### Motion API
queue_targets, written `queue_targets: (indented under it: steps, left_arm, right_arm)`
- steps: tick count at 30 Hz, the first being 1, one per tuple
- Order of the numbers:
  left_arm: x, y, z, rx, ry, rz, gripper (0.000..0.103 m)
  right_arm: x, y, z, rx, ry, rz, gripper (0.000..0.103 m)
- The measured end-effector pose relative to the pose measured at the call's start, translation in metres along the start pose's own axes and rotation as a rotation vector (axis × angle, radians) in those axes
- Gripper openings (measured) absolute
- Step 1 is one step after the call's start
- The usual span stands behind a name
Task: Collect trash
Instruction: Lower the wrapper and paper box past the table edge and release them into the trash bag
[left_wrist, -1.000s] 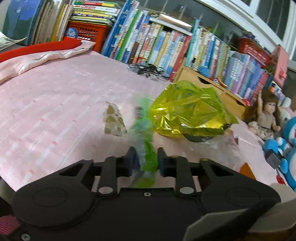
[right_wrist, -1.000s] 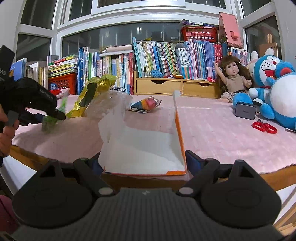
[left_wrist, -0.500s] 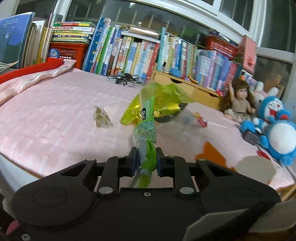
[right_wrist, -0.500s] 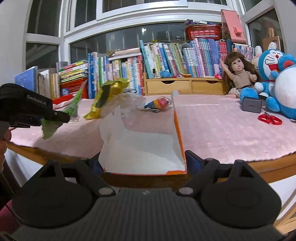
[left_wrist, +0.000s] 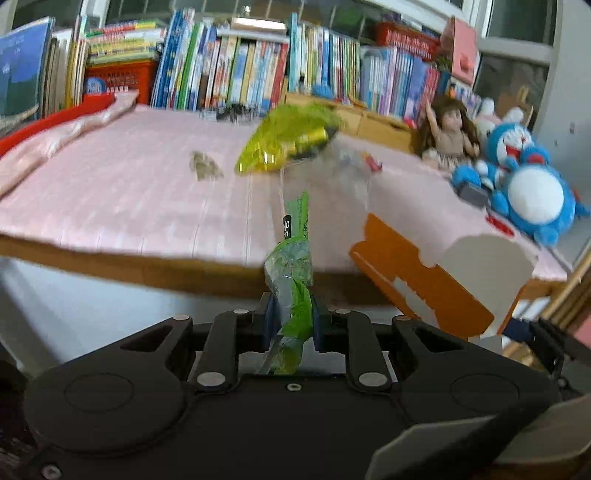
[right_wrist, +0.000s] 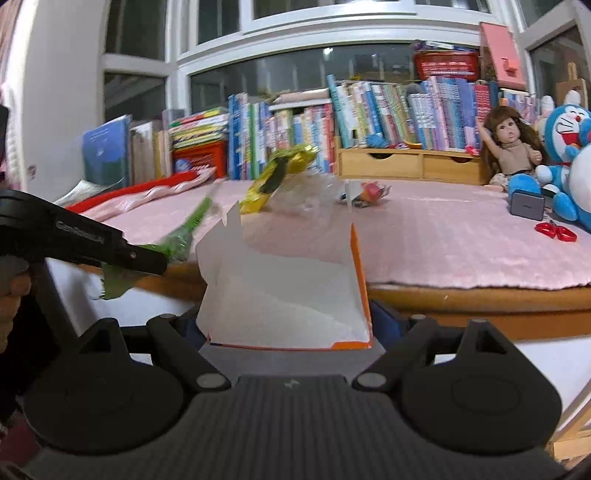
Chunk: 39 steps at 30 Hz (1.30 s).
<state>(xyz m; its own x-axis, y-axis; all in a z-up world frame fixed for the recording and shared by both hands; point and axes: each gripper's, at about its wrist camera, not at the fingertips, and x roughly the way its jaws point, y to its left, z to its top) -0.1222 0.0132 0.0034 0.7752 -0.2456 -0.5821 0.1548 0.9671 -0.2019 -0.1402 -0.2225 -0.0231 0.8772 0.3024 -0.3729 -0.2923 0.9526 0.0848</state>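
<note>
Green plastic wrapper (left_wrist: 291, 291), pinched between the closed fingers of the left gripper (left_wrist: 290, 325), hangs in the air just off the edge of the pink-covered table (left_wrist: 129, 199), beside the open orange-and-white carton (right_wrist: 288, 288) that the right gripper (right_wrist: 291, 332) clamps from both sides. More litter lies on the table beyond the carton: a yellow foil bag (left_wrist: 288, 140), clear film (right_wrist: 310, 192) and a small candy wrapper (right_wrist: 369, 192). The limp wrapper could catch the carton's rim and drop outside the carton if released too soon.

Both grippers (left_wrist: 290, 317) (right_wrist: 290, 325) clamped, left beside right
</note>
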Motion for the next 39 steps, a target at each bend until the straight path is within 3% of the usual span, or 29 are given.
queue_targets:
  steps: [6,12,23,29,32,34,39]
  left_arm:
    - [0.009,0.006,-0.034,0.015,0.142,0.011,0.018]
    - [0.037,0.012,-0.056,0.020,0.260,0.033,0.015]
    - [0.048,0.011,-0.060,0.048,0.306,0.016,0.016]
    - [0.060,0.013,-0.070,0.054,0.353,0.031,0.016]
    - [0.064,0.012,-0.072,0.076,0.355,0.036,0.021]
    - [0.065,0.012,-0.073,0.089,0.354,0.039,0.036]
    - [0.066,0.010,-0.070,0.097,0.345,0.045,0.047]
  right_arm:
    - [-0.008,0.009,-0.019,-0.004,0.107,0.057,0.086]
    - [0.009,0.012,-0.042,-0.011,0.222,0.065,0.086]
    - [0.034,0.023,-0.048,-0.066,0.257,0.088,0.086]
    - [0.056,0.028,-0.065,-0.051,0.320,0.103,0.086]
    - [0.059,0.032,-0.067,-0.087,0.325,0.105,0.089]
    - [0.061,0.032,-0.068,-0.092,0.325,0.101,0.093]
    - [0.062,0.027,-0.068,-0.067,0.325,0.095,0.096]
